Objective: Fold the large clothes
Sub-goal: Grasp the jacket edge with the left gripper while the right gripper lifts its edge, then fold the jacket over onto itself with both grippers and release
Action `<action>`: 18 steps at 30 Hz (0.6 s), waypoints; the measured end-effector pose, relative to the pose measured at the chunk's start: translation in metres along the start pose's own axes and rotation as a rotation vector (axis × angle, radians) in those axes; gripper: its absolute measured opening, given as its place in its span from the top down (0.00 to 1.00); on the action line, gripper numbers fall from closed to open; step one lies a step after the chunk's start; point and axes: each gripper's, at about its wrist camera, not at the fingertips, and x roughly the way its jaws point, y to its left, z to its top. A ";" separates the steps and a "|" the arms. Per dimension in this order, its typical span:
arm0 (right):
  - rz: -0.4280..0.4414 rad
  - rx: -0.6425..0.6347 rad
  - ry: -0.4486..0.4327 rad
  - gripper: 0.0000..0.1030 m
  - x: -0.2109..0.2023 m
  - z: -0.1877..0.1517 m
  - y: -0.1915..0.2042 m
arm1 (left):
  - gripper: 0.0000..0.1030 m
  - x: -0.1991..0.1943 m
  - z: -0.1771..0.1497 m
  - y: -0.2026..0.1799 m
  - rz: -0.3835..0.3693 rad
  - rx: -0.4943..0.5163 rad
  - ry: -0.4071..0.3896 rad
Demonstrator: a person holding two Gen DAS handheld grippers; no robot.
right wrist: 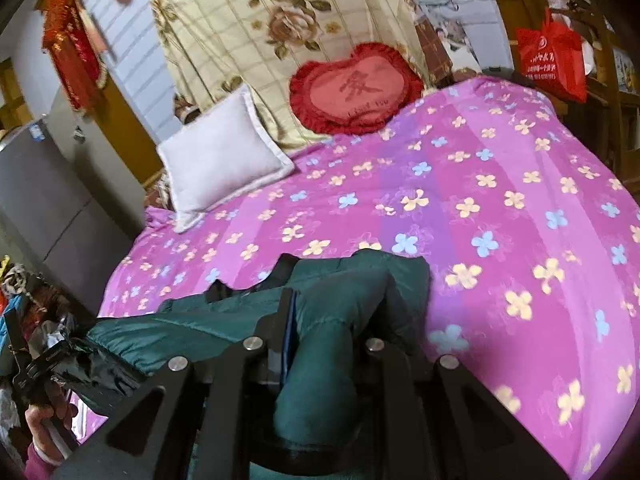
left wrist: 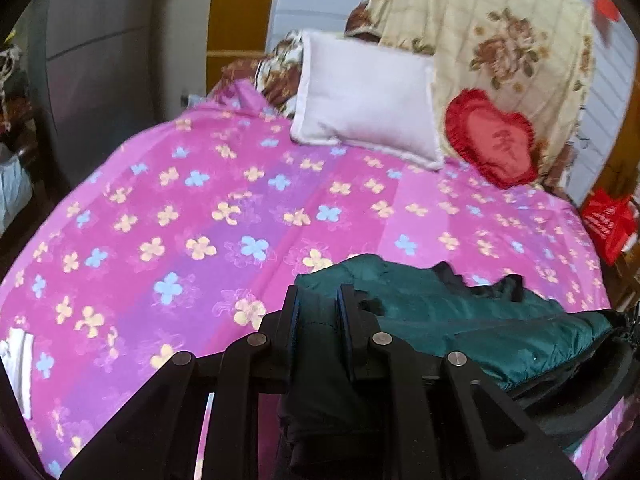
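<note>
Bedspread (left wrist: pixel 224 216), pink with yellow and blue flowers, filled most of both views, broad and bare across the left and centre of the left wrist frame, bare again (right wrist: pixel 520 240) across the right half of the right wrist frame. Fell away at its rounded left edge toward a grey cabinet (left wrist: pixel 92 48) at upper left. White pillow (left wrist: pixel 366 96) at upper centre, touching the spread's far edge; red heart cushion (left wrist: pixel 494 138) just right of it, propped on a cream floral quilt (left wrist: pixel 500 28). Red bag (left wrist: pixel 608 222) at the right edge, white print too blurred to read.

Green jacket (left wrist: pixel 460 312) bunched at lower centre to lower right, near the spread's front edge, black lining showing along its top. Left gripper (left wrist: pixel 318 304) at bottom centre, closed on a dark fold of the jacket, cloth pinched between both fingers.

Right wrist view: person's hand (right wrist: pixel 44 420) at lower left on a black handle. Pillow (right wrist: pixel 222 156) at upper left, cushion (right wrist: pixel 354 88) at upper centre, bearing a large dark Chinese character, small script below it not legible. Jacket (right wrist: pixel 224 324) from lower left to centre. Right gripper (right wrist: pixel 332 304) at bottom centre, clamped on a thick roll of the green fabric, right finger hidden by cloth. Red bag (right wrist: pixel 554 56) hung at upper right, white logo and lines of print unreadable.
</note>
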 end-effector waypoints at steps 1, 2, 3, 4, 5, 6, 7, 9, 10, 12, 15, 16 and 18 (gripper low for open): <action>-0.005 0.010 0.011 0.84 0.011 0.003 -0.002 | 0.98 0.015 0.001 0.000 0.010 -0.007 0.019; -0.010 0.024 0.022 0.84 0.024 0.006 -0.005 | 0.96 0.026 0.000 0.001 0.022 -0.009 0.029; -0.013 0.044 0.035 0.84 0.039 0.007 -0.009 | 0.92 0.032 -0.001 0.002 0.035 -0.009 0.027; -0.017 0.070 0.047 0.84 0.053 0.007 -0.014 | 0.90 0.039 -0.001 0.003 0.049 -0.007 0.017; -0.023 0.094 0.055 0.83 0.065 0.006 -0.019 | 0.88 0.047 0.001 0.006 0.042 -0.016 0.007; -0.023 0.117 0.061 0.83 0.075 0.004 -0.024 | 0.83 0.054 0.002 0.012 0.013 -0.040 0.010; -0.021 0.146 0.069 0.81 0.087 0.000 -0.030 | 0.75 0.058 0.004 0.017 -0.014 -0.065 0.025; -0.011 0.180 0.075 0.77 0.102 -0.004 -0.036 | 0.67 0.061 0.008 0.027 -0.045 -0.104 0.047; -0.005 0.189 0.073 0.74 0.106 -0.004 -0.038 | 0.65 0.057 0.010 0.036 -0.056 -0.131 0.045; 0.030 0.209 0.058 0.58 0.108 0.000 -0.040 | 0.61 0.047 0.013 0.047 -0.064 -0.161 0.019; 0.064 0.216 -0.016 0.29 0.092 0.007 -0.037 | 0.57 0.019 0.016 0.065 -0.074 -0.193 -0.041; 0.066 0.218 -0.055 0.25 0.083 0.010 -0.036 | 0.57 0.016 0.017 0.068 -0.078 -0.194 -0.048; 0.085 0.219 -0.099 0.24 0.068 0.013 -0.031 | 0.57 0.001 0.015 0.071 -0.087 -0.191 -0.072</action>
